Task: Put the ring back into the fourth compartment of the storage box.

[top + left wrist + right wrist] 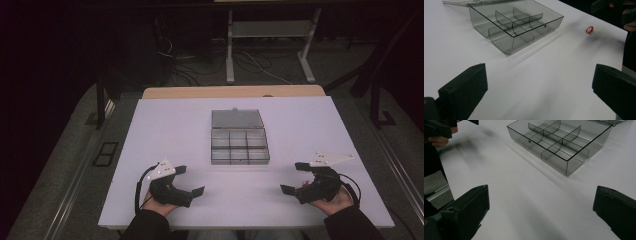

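A person is sitting at the near edge of a white table (165, 130), holding a gripper in each hand and resting both on the tabletop. The left gripper (192, 180) is lying at about seven o'clock on the table, its jaws standing wide apart and pointing inward toward three o'clock, with nothing between them. The right gripper (294, 177) is sitting at about five o'clock, its jaws likewise spread wide and empty, pointing toward nine o'clock. The two tools are facing each other, well apart.

Between them and farther out, near the middle of the table toward twelve o'clock, a clear smoky plastic organizer box (239, 146) is standing open. Its lid (236, 119) is lying flat on the far side, and curved dividers are splitting the tray into small compartments, all looking empty.

In the left gripper view, a small red and white object (589, 30) is lying on the table surface near the person's right hand (630, 25), apart from the box; it is too small to tell what it is.
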A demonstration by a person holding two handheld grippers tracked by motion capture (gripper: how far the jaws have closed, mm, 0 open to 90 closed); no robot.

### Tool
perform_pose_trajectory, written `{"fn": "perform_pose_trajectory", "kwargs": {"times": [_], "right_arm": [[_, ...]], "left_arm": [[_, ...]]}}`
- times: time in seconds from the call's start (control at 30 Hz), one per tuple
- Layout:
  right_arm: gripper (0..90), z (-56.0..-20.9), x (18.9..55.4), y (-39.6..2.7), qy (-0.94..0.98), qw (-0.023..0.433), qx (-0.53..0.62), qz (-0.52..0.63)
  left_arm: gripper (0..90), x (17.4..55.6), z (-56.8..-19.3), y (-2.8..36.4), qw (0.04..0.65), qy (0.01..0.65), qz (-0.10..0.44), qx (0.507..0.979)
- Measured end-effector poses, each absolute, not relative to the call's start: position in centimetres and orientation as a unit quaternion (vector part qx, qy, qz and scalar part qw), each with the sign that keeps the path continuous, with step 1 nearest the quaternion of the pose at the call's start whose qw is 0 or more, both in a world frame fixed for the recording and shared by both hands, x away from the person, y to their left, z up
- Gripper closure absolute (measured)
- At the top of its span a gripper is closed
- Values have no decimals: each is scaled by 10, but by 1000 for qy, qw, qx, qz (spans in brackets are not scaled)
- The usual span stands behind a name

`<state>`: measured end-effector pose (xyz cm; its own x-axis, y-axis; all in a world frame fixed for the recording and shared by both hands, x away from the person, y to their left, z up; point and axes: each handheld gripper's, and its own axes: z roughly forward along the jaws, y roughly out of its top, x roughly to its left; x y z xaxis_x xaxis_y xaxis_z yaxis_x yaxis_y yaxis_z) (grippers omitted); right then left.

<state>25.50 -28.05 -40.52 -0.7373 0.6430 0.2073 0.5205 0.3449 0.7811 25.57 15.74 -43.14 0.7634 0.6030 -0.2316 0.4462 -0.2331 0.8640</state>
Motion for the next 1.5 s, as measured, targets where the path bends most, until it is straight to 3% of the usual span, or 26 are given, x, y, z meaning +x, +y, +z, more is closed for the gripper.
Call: {"fn": "perform_pose_trajectory", "kwargs": {"times": [0.8, 1.5], "right_arm": [[0, -386, 264, -298, 837, 52, 357, 411], [0, -401, 277, -316, 847, 39, 382, 368]], "left_arm": [[0, 255, -431, 157, 523, 336, 78, 779], [0, 255, -432, 157, 521, 336, 77, 781]]}}
